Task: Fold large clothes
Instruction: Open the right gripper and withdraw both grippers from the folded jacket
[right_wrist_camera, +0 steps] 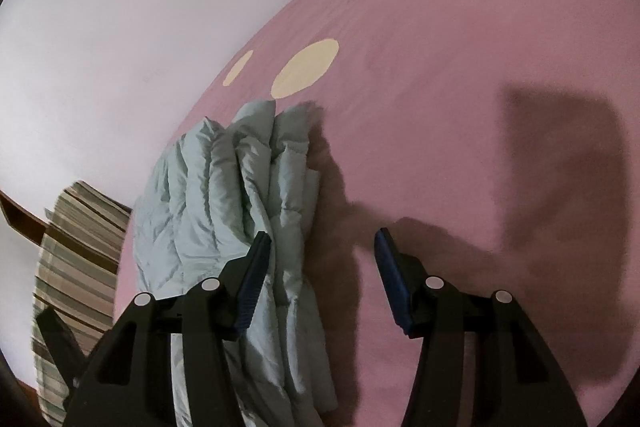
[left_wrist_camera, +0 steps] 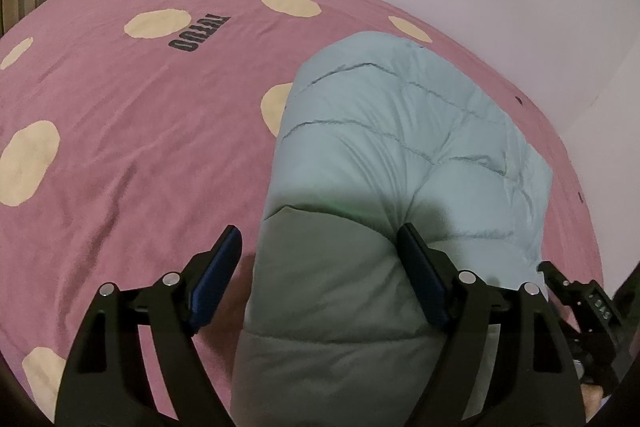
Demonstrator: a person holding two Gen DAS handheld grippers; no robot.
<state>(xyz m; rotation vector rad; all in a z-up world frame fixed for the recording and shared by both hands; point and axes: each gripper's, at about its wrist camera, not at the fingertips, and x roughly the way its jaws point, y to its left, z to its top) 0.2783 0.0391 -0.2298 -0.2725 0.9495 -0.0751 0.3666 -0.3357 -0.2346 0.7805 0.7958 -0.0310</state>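
While the pale blue puffer jacket [left_wrist_camera: 400,147] lies folded in a thick bundle on the pink bed cover [left_wrist_camera: 120,147], my left tongs [left_wrist_camera: 320,259] straddle its edge, jaws apart, gripping nothing; right tongs [right_wrist_camera: 320,247] apart just beside it. Risk: puffy layers spring open once unpressed, or a pad snags fabric and drags the fold askew

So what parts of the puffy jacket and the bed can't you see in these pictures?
- Left wrist view: the near end of the jacket is cut off by the bottom edge, and partly covered by the left gripper.
- Right wrist view: the jacket's lower part sits behind the right gripper.
- Both views: the layers inside the folded jacket are hidden.
- Left wrist view: the print on the bedsheet is too small to read.
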